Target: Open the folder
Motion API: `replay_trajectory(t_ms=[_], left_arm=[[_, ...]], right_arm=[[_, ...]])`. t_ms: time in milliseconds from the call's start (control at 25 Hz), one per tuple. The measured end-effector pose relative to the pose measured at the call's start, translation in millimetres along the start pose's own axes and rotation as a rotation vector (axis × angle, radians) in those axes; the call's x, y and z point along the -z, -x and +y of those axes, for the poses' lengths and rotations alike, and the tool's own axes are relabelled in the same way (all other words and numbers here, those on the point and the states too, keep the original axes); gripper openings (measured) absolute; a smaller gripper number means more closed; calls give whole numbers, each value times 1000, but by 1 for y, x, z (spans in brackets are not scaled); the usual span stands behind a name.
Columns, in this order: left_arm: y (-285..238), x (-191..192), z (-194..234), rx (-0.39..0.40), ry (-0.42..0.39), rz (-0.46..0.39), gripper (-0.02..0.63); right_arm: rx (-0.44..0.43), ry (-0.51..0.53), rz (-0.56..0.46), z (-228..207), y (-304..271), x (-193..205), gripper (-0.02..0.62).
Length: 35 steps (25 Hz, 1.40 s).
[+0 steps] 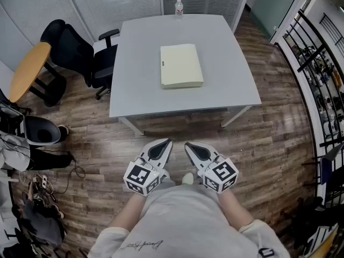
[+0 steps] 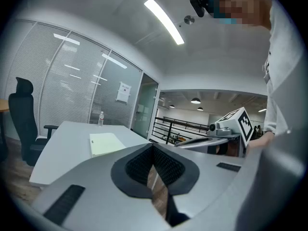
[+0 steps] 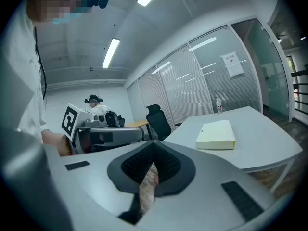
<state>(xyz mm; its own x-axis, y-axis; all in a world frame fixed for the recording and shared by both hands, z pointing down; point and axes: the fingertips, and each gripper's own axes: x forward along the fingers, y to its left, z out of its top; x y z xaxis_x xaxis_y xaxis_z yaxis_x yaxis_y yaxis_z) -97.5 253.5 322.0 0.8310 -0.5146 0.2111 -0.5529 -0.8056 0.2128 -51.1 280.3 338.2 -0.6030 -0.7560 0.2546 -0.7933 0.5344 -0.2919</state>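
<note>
In the head view, your left gripper and right gripper sit side by side low in front of you over the wood floor. Both are well short of the table, and the folder lies closed and flat near its middle. You have a long reach ahead, and leaning in carelessly could bump a gripper on the near table edge. A bottle stands at the far edge beyond the folder, so an overshoot or a folder pushed away from you could knock it over. In the left gripper view, the jaws meet at the tips with nothing between them and only floor shows through the gap below. If you arrive like that you will shove the cover rather than catch it, and the light folder will likely skate across the smooth top. In the right gripper view, the jaws are likewise closed and empty, and the folder shows a thick pale edge toward you. I cannot tell from here which side is the spine. Pick the wrong one, or bite too deep, and you would probably lift the whole folder instead of opening it, so pin it down with the other gripper.
</note>
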Motion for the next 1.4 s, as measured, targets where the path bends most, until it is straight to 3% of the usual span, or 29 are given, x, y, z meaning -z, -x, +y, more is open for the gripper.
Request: replay_trajectory(t_ms=[1000, 1400], left_arm=[[19, -9, 39, 57, 3, -25, 9], [21, -8, 49, 107, 10, -26, 9]], right_arm=[[3, 46, -76, 28, -42, -21, 18], [88, 43, -67, 21, -47, -24, 18]])
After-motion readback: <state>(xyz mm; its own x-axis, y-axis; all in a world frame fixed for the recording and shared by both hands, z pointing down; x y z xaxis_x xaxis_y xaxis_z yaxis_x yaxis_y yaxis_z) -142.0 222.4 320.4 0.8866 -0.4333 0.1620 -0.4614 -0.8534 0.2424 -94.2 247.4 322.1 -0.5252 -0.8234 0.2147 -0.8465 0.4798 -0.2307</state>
